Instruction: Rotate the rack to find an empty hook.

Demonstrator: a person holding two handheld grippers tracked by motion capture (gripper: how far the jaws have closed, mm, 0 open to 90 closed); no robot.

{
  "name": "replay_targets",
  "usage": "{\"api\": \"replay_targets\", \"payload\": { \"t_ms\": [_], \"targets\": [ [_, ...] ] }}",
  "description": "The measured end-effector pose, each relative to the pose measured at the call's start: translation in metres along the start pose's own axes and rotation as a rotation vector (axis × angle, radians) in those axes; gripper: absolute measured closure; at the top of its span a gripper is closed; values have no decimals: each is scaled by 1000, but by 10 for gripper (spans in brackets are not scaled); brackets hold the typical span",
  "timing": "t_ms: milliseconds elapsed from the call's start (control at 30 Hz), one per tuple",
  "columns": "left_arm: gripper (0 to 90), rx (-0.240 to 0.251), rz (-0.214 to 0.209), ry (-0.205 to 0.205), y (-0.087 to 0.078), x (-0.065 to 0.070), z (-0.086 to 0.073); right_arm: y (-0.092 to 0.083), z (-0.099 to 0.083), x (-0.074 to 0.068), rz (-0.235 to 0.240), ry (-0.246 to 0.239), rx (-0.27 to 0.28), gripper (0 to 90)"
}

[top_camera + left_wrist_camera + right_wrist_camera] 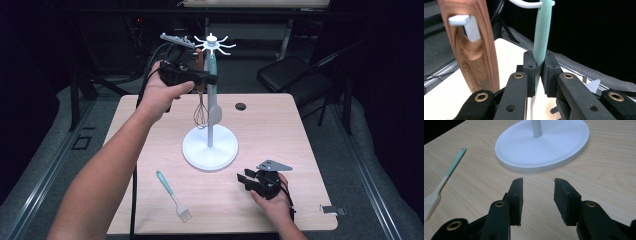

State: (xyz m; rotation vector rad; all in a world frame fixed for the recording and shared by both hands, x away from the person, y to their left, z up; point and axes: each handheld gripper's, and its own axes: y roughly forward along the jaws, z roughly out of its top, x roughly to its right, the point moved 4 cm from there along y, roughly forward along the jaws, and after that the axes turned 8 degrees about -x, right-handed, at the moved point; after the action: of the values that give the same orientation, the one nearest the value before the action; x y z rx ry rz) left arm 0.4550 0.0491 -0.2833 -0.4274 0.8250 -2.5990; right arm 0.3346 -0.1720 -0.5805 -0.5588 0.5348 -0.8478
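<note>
Up at the rack [210,145], my left gripper [538,75] pinches the hanging mint spatula's handle [543,35]; near right, my right gripper [537,195] sits open, empty.

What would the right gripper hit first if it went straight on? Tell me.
Likely the stand's white base. The right gripper, jaws open and empty, points low across bare table at the base's near rim; the brush lies well off to one side.

black hand-held gripper [253,181], brass-ringed screws, grey three-cornered top plate; black trailing cable, bare forearms
</note>
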Motion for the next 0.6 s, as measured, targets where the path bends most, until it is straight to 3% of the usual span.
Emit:
{"api": "replay_targets", "payload": {
  "t_ms": [400,600],
  "targets": [
    [821,-2,42,-30,4,-5,-1,0,0,0,4,-6,3,595],
    [726,-6,70,-35,4,-1,-3,0,1,-1,4,-8,5,599]
  ]
}}
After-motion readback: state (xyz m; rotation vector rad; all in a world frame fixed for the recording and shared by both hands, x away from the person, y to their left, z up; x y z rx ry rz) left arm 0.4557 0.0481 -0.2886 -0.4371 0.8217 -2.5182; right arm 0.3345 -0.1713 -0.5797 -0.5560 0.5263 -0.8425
